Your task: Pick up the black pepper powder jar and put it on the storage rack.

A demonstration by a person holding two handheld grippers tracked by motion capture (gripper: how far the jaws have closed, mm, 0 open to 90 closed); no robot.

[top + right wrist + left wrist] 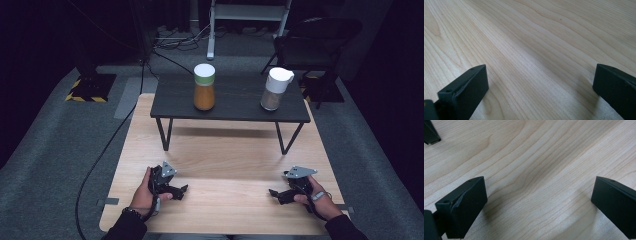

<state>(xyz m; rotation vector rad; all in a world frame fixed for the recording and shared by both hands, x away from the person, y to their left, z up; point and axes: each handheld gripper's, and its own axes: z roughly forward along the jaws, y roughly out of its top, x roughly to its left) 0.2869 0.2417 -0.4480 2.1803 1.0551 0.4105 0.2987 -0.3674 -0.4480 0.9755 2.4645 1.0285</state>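
I'm at the start: left gripper (181,190) and right gripper (274,194) rest wide open, empty, on the bench (225,160). Next, reach forward to the orange-filled jar (204,87) (well apart, on the dark raised shelf (235,107)).

From the high view I see a bright pool of light on the wooden table (220,160), the floor (45,150) around it falling into near black. Both gripper views are evenly lit, wood grain sharp, with soft shadows beside the jaws.
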